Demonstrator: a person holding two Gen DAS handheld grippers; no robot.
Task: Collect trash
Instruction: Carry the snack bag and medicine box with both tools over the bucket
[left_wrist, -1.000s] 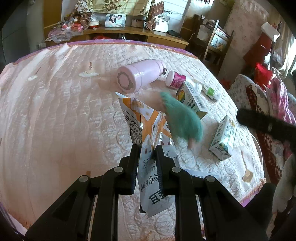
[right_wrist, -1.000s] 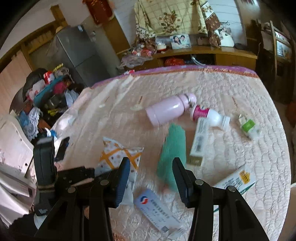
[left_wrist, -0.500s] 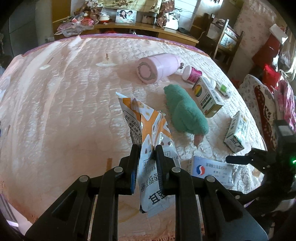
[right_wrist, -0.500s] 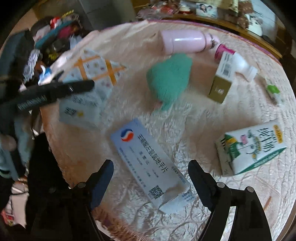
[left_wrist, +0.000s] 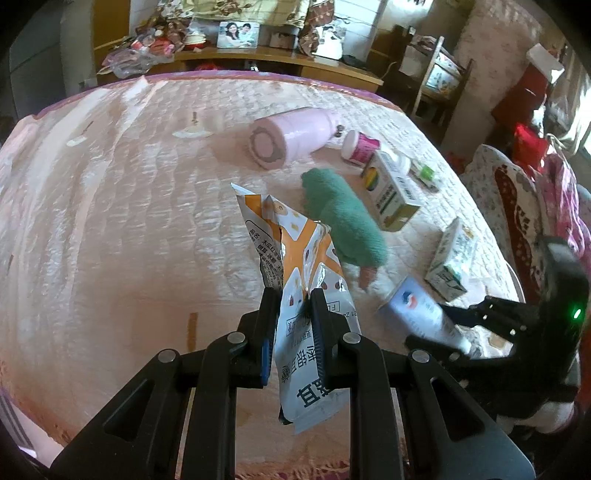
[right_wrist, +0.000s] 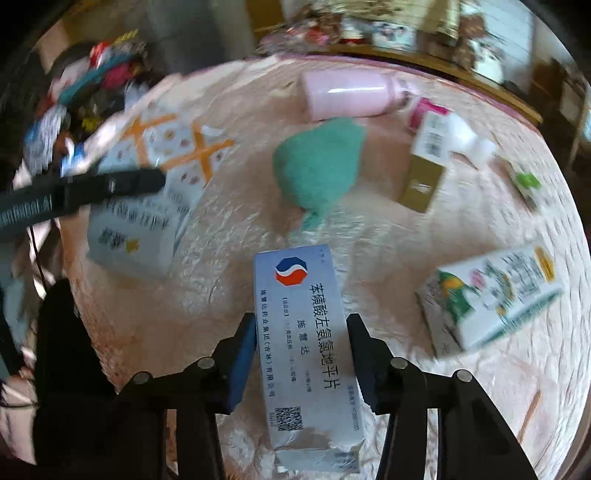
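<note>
A torn orange-and-white snack wrapper (left_wrist: 295, 251) hangs upright in my left gripper (left_wrist: 291, 299), which is shut on its middle above the quilted pink table cover (left_wrist: 110, 221). A pale blue-white medicine box (right_wrist: 295, 280) lies near the front edge of the table. My right gripper (right_wrist: 301, 325) is closing on this box, and both pads sit against its long sides. In the left wrist view the same box (left_wrist: 413, 306) shows at the lower right with the right gripper (left_wrist: 454, 328) around its near end. The wrapper (right_wrist: 166, 147) also shows at the left of the right wrist view.
A rolled green cloth (left_wrist: 343, 221) lies mid-table, with a pink flask (left_wrist: 291, 136) on its side behind it. To the right are a pink-labelled pill bottle (left_wrist: 360, 147), a yellow-white carton (left_wrist: 391, 188) and a green-printed milk carton (left_wrist: 450, 258). Cluttered furniture rings the table.
My right gripper dropped the green cloth, opened wide, came down over the medicine box and closed onto it. The left gripper kept still with the wrapper.
</note>
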